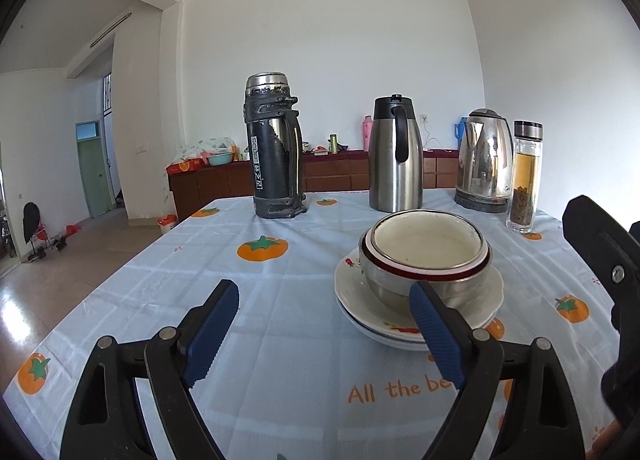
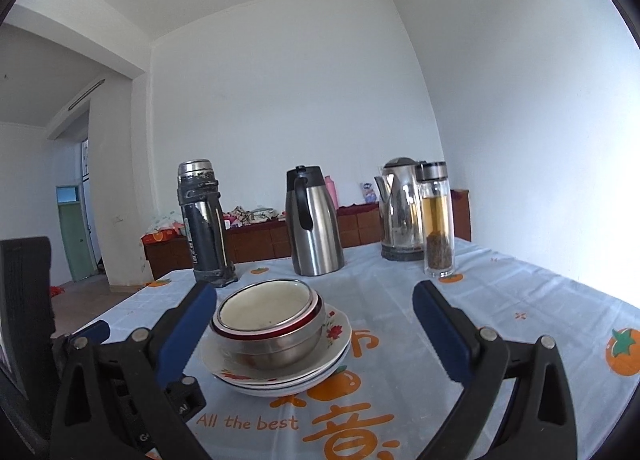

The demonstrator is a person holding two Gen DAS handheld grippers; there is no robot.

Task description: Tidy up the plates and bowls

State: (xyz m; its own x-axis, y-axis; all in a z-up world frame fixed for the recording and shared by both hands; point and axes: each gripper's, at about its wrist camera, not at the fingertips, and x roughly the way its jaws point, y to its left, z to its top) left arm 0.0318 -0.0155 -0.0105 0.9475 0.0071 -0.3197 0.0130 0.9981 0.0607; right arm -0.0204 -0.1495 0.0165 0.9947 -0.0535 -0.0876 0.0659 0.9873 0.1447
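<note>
Nested bowls [image 1: 428,244] [image 2: 264,308], a steel one holding a red-rimmed white one and a cream one, sit on a stack of flowered white plates [image 1: 352,292] [image 2: 336,328]. My left gripper [image 1: 323,286] stands open just left of the stack, with its right finger [image 1: 436,332] in front of the plates' rim and nothing between the pads. My right gripper [image 2: 312,288] is open wide in front of the stack, its left finger [image 2: 188,324] near the bowls' left side without touching. Each view catches part of the other gripper at its edge.
At the table's far side stand a black flask [image 1: 274,148], a steel jug [image 1: 394,156], a kettle [image 1: 484,164] and a glass tea bottle [image 1: 524,176]. The pumpkin-print tablecloth [image 1: 260,340] ends at the left edge above the floor.
</note>
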